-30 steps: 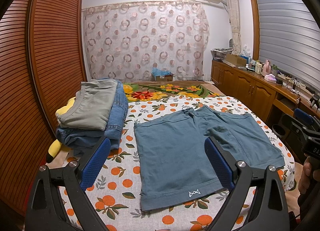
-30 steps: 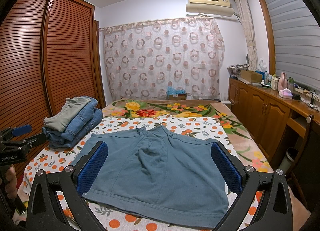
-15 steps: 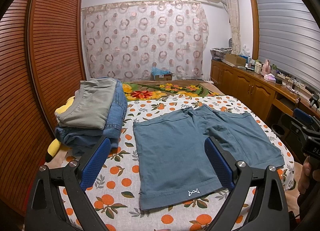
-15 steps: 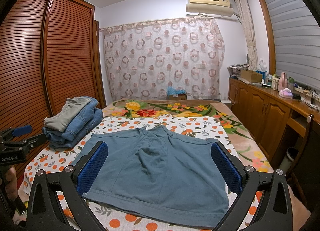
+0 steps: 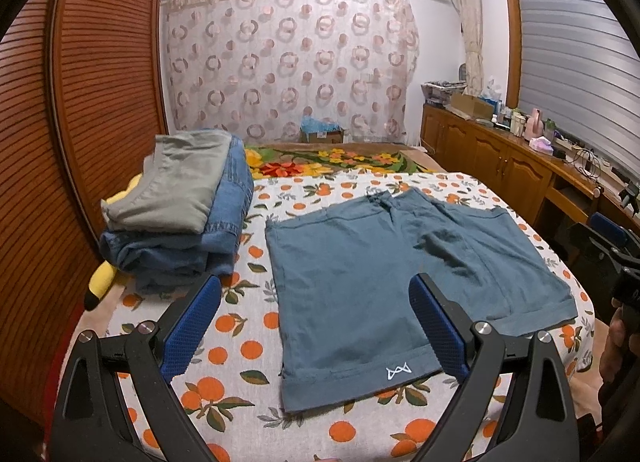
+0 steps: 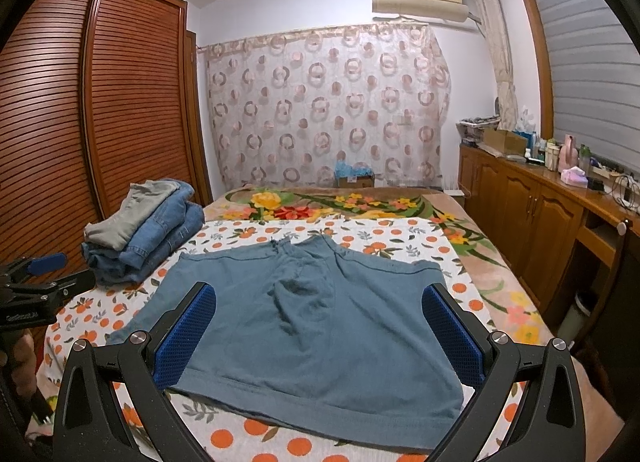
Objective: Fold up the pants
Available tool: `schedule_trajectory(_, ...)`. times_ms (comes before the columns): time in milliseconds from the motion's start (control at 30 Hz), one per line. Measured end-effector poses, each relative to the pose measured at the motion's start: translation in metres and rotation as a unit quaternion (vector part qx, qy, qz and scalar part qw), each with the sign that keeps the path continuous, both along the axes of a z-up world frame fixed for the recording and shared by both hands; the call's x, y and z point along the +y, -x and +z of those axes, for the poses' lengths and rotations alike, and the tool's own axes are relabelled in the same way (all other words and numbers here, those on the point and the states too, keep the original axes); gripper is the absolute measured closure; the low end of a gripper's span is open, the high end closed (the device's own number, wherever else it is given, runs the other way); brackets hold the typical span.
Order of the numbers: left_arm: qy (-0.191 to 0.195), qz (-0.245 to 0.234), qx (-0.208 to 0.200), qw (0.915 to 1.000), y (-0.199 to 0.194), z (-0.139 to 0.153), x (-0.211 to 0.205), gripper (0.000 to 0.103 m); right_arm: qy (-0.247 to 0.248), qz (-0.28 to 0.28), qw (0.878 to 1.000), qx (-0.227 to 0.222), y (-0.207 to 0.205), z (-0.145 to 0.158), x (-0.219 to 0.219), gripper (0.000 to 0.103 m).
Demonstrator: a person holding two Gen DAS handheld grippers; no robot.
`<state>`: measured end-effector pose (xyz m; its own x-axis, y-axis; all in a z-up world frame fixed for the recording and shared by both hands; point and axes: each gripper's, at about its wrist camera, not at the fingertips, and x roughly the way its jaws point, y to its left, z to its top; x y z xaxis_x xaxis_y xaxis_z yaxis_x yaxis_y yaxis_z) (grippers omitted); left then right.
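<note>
A pair of blue-grey shorts lies spread flat on the bed, waistband toward the far end, both leg hems toward me. A small white logo marks the near left hem. In the right wrist view the shorts fill the middle of the bedsheet. My left gripper hovers open above the left leg hem, nothing between its blue pads. Over the right leg my right gripper is open too, and it also shows at the right edge of the left wrist view as the right gripper.
A stack of folded jeans and grey trousers sits at the bed's left, by a wooden louvred wardrobe. A yellow plush toy lies beside it. A floral blanket covers the far end. Wooden cabinets line the right wall.
Both views have shifted only slightly; the left gripper has edged a little closer to the shorts. The shorts and both open grippers are otherwise as before.
</note>
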<state>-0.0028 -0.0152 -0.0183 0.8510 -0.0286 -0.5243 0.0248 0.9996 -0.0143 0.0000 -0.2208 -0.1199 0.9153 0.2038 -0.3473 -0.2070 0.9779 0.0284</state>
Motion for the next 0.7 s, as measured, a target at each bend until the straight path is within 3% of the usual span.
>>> schedule_trajectory(700, 0.001, -0.012, 0.061, 0.9980, -0.017, -0.044, 0.019, 0.007, 0.015, 0.007, 0.999, 0.046, -0.012, -0.005, -0.002, 0.000)
